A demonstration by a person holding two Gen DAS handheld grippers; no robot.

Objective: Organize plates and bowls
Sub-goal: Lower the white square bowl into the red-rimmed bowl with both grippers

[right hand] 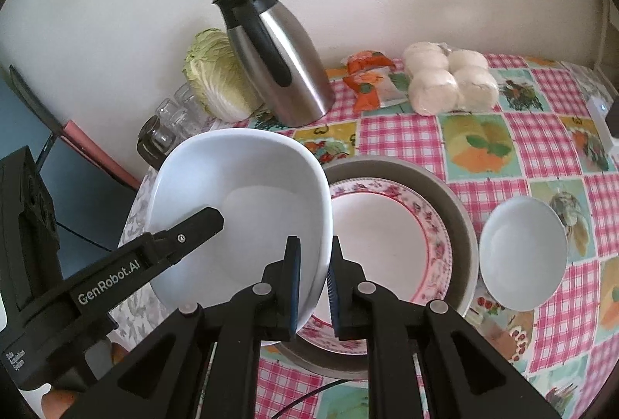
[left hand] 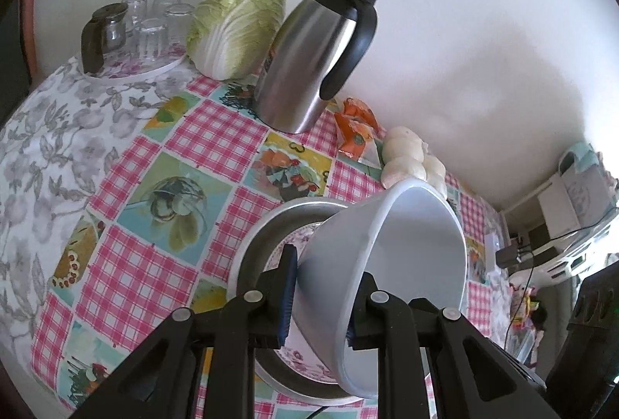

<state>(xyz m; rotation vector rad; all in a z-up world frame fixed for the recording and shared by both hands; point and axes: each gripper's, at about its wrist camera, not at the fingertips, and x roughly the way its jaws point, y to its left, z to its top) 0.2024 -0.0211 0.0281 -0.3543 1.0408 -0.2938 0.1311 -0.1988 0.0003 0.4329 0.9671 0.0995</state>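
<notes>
Above the tabletop (right hand: 479, 132), which wears a pink-checked oilcloth with fruit pictures, a large white plastic bowl (right hand: 240, 210) is held up by both grippers at once. The right gripper (right hand: 312, 283) is clamped on the bowl's near rim, one blue-padded finger inside the wall and the other outside. The left gripper (left hand: 321, 303) is likewise clamped on the rim at the opposite side, and in the right wrist view its black finger reaches into the bowl from the left. Seen from the left wrist, the bowl is tipped on its side, its open mouth turned to the right. Just below and beside it lies a white plate with a pink floral border (right hand: 390, 237), resting inside a wider grey round tray (right hand: 456, 221) on the tabletop. A small white bowl (right hand: 522, 256) stands upright just to the right of the tray, apart from it. Farther back, near the white wall, stand a stainless steel thermos jug with a black handle and lid (right hand: 278, 59), a pale green napa cabbage (right hand: 216, 74), a cluster of upturned clear drinking glasses (left hand: 154, 20) on a round floral tray, an orange and white crumpled packet (right hand: 367, 78), and a clear bag of white round buns (right hand: 448, 78).
</notes>
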